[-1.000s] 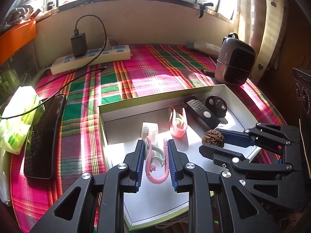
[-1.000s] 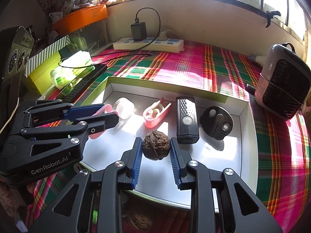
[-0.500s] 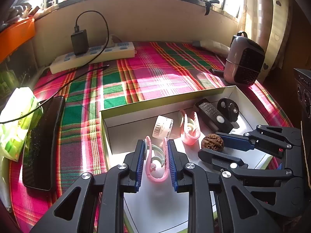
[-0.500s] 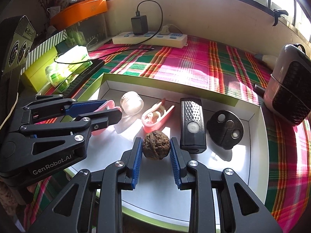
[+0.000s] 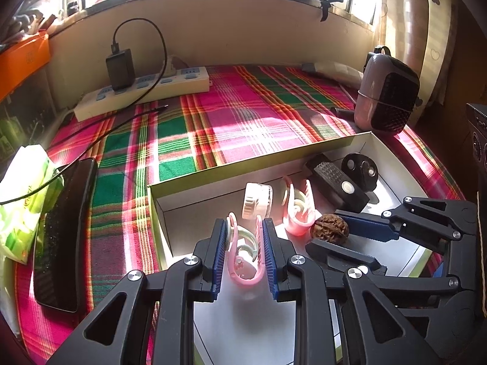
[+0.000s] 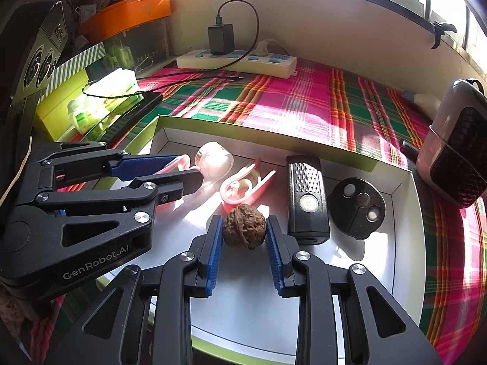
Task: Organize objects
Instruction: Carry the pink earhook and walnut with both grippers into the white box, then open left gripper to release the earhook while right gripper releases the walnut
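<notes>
Both loads have drifted deeper over the white box since a second ago, and the little round jar has tipped onto its side.

My left hand-held gripper [image 5: 245, 245] is clamped on the pink clip [image 5: 243, 261], low over the box [image 5: 258, 159] floor near its left wall. My right hand-held gripper [image 6: 243, 237] pinches the walnut [image 6: 244, 228], just beside the black remote [image 6: 307, 200]. Second pink clip [image 6: 243, 182] and jar [image 6: 214, 164] crowd ahead; open white floor lies nearer me, plaid desk [image 6: 304, 106] beyond the far rim.
</notes>
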Action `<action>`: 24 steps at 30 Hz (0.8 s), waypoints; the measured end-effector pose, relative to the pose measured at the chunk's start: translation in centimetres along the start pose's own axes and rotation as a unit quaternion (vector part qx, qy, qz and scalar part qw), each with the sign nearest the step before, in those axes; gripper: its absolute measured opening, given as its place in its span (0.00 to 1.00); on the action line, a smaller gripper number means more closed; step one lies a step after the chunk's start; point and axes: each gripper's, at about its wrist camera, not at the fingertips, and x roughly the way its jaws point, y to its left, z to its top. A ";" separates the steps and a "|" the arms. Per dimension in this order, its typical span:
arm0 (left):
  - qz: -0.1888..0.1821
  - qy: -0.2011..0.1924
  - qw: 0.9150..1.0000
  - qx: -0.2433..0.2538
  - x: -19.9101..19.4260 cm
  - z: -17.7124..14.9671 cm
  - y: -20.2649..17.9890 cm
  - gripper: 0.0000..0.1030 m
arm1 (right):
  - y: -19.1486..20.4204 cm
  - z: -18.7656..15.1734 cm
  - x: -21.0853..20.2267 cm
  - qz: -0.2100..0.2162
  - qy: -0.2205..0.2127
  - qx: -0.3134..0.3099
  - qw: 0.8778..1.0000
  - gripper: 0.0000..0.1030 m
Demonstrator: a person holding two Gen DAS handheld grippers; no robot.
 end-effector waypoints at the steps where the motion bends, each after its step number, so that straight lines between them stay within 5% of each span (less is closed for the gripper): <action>1: -0.001 -0.001 1.000 -0.001 0.0 0.0 0.0 0.21 | 0.0 0.0 0.0 0.000 0.000 0.000 1.000 0.29; 24: 0.010 0.002 1.000 0.010 0.2 0.2 -0.2 0.22 | -0.1 -0.2 0.0 0.001 -0.004 0.002 1.000 0.29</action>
